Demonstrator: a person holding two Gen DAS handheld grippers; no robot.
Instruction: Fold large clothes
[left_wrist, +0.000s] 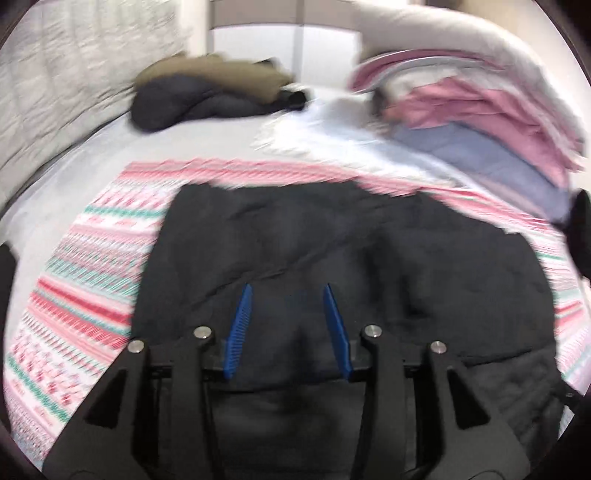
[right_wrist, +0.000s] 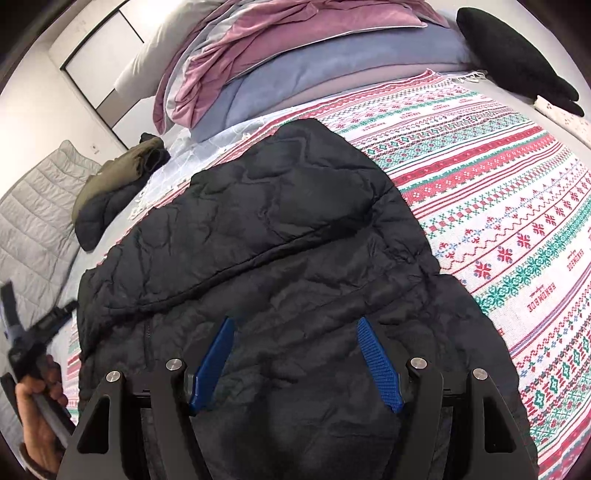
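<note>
A large black quilted jacket (right_wrist: 280, 236) lies on a patterned pink, green and white blanket (right_wrist: 509, 206) on the bed, partly folded over itself. It also shows in the left wrist view (left_wrist: 332, 251), which is blurred. My left gripper (left_wrist: 289, 291) is open and empty, just above the jacket's near part. My right gripper (right_wrist: 295, 325) is open and empty over the jacket's near end. The left gripper in the person's hand (right_wrist: 33, 354) shows at the left edge of the right wrist view.
A pile of pink and blue bedding (right_wrist: 280, 59) and a white pillow (right_wrist: 147, 62) lie at the head of the bed. An olive and dark folded garment (right_wrist: 114, 184) lies beyond the jacket. A black garment (right_wrist: 517, 59) lies at the far right. A grey quilt (right_wrist: 33, 229) hangs left.
</note>
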